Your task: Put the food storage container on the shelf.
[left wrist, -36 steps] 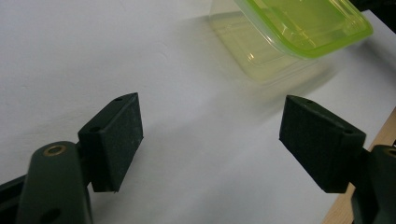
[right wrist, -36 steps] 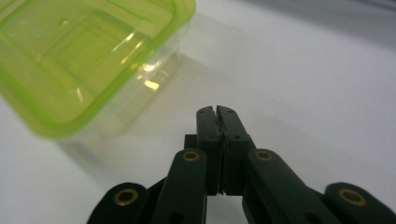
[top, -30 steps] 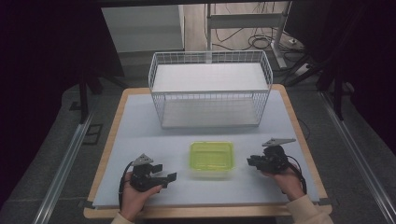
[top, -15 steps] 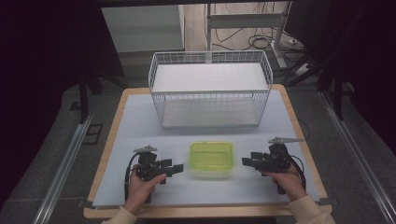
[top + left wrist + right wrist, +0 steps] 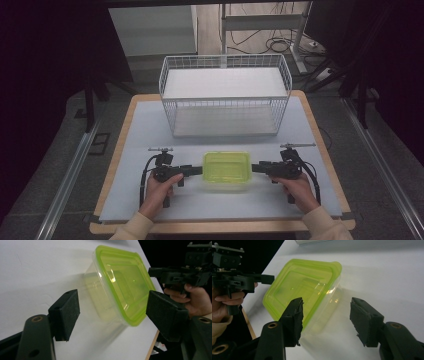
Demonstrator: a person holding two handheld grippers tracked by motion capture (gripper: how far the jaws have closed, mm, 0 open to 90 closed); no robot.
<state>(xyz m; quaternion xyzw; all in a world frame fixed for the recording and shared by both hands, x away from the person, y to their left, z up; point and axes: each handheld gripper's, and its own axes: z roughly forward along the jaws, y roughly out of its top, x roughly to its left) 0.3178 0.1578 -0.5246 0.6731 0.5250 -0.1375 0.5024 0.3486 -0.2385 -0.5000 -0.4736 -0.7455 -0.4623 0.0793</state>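
Containers: one on the table, a clear tub with a lime-green lid [image 5: 226, 169], sitting lid-up near the front edge, right between the two grippers.
Grippers: two, one per hand, both aimed inward at the tub's short ends.
Left gripper [image 5: 196, 170]: level with the tub's left end, tips just beside it from above; in its own view the jaws stand wide apart with the tub's end [image 5: 120, 287] between and just beyond them, nothing clamped.
Right gripper [image 5: 257, 167]: mirrors it at the tub's right end; its own view has the two pads spread apart, the tub's corner [image 5: 304, 291] in the gap ahead, nothing gripped.
Hands: two, left hand [image 5: 159, 190] and right hand [image 5: 299, 190], each wrapped round a handle, cream sleeves coming in from the bottom.
Baskets: one white wire basket [image 5: 225, 95], at the far side of the table, well apart from the tub.
Table [image 5: 140, 135]: one, pale top with a wooden rim.
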